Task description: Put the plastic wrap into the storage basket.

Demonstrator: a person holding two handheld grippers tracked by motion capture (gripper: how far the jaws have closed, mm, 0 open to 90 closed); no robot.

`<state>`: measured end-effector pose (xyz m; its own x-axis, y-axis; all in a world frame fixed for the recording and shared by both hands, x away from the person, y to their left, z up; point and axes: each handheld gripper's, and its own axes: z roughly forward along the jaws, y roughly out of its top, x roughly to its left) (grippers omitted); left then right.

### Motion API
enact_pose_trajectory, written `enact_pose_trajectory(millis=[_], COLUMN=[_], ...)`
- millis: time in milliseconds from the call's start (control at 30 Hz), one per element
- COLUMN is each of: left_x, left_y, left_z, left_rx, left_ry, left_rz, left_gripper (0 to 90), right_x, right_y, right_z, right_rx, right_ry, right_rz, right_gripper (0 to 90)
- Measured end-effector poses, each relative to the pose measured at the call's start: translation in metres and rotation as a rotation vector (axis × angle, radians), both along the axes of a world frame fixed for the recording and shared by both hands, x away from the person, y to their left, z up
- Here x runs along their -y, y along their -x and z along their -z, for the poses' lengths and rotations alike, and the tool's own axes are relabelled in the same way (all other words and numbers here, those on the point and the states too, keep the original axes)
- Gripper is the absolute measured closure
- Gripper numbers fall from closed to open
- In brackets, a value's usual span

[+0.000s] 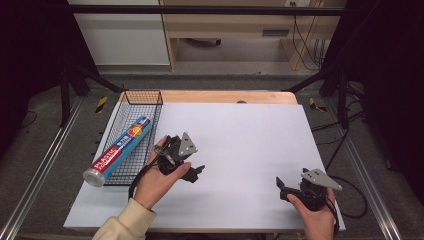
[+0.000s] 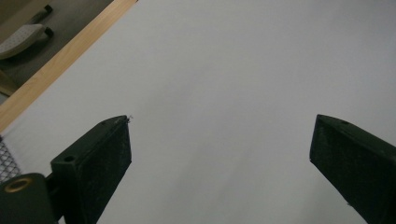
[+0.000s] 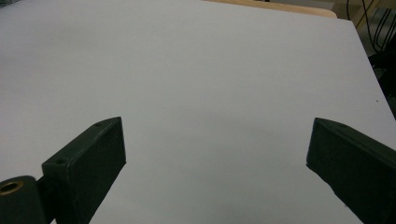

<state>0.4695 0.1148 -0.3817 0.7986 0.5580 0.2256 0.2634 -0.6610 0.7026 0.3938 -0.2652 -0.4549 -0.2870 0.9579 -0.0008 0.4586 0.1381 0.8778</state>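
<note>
The box of plastic wrap [image 1: 118,150] lies lengthwise in the wire basket [image 1: 144,93] at the left edge of the table, its near end poking out over the basket's front rim. Both grippers are empty and off it. The left gripper [image 1: 192,172] hangs over the white sheet [image 1: 250,145] just to the right of the basket, with its jaws spread wide and nothing between them; in the left gripper view they frame bare sheet, with a sliver of basket mesh at the lower left corner. The right gripper [image 1: 281,187] sits well apart at the near right of the sheet, jaws likewise wide apart over blank sheet. By the look of it, the work stands between steps: the box rests in the basket and no hand is on it. If the box is to be handled next, the left gripper is the nearer one; it would need to turn back toward the basket and close across the box's narrow width.
</note>
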Motion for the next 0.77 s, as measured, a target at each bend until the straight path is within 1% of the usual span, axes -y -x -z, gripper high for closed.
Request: enact_pose_trajectory(millis=[67,100,133,167,267,300,333,367,467,533,600,633,667,700,767], left_x=[0.0,0.0,-0.001,-0.003,-0.007,-0.01,-0.012,-0.015,-0.023,-0.031,-0.04,-0.04,-0.048,-0.051,-0.053], left_y=[-0.002,-0.002,-0.005,-0.005,-0.007,-0.007,-0.007,-0.006,-0.001,0.003,0.009,0.009,0.013,0.015,0.017], left_z=[0.01,0.01,0.022,0.028,0.044,0.05,0.053,0.056,0.064,0.066,0.068,0.068,0.069,0.07,0.072], left_rx=[-0.007,-0.007,-0.008,-0.006,-0.018,-0.017,-0.01,-0.009,0.017,0.037,0.063,0.063,0.064,0.063,0.064], left_ry=[0.009,0.009,0.018,0.027,0.079,0.092,0.092,0.106,0.124,0.137,0.167,0.167,0.205,0.227,0.234], left_rz=[0.01,0.01,0.013,0.014,0.023,0.025,0.025,0.027,0.037,0.042,0.034,0.034,0.034,0.025,0.023], left_gripper=[5.4,5.4,5.4,5.4,5.4,5.4,5.4,5.4,5.4,5.3,5.2,5.1,4.8,4.7,4.6], right_x=[0.001,0.001,0.001,0.001,0.001,0.001,0.001,0.001,0.002,0.002,0.003,0.003,0.004,0.005,0.007], right_y=[0.0,0.0,0.0,-0.001,0.0,-0.001,-0.001,-0.001,-0.002,-0.003,-0.003,-0.003,-0.004,-0.004,-0.008], right_z=[0.001,0.001,0.001,0.001,0.002,0.003,0.003,0.004,0.006,0.007,0.008,0.008,0.009,0.01,0.013], right_rx=[0.003,0.004,0.001,0.005,-0.003,-0.004,-0.011,-0.015,-0.023,-0.032,-0.039,-0.039,-0.039,-0.036,-0.026], right_ry=[0.005,0.007,0.001,0.007,0.003,0.007,0.006,0.005,0.014,0.027,0.028,0.028,0.03,0.032,0.023], right_rz=[0.002,0.003,0.004,0.004,0.004,0.007,0.008,0.009,0.015,0.025,0.039,0.039,0.051,0.06,0.075], right_gripper=[4.5,4.4,4.2,4.1,3.9,3.8,3.8,3.8,4.1,5.3,5.9,5.9,6.7,6.7,6.7])
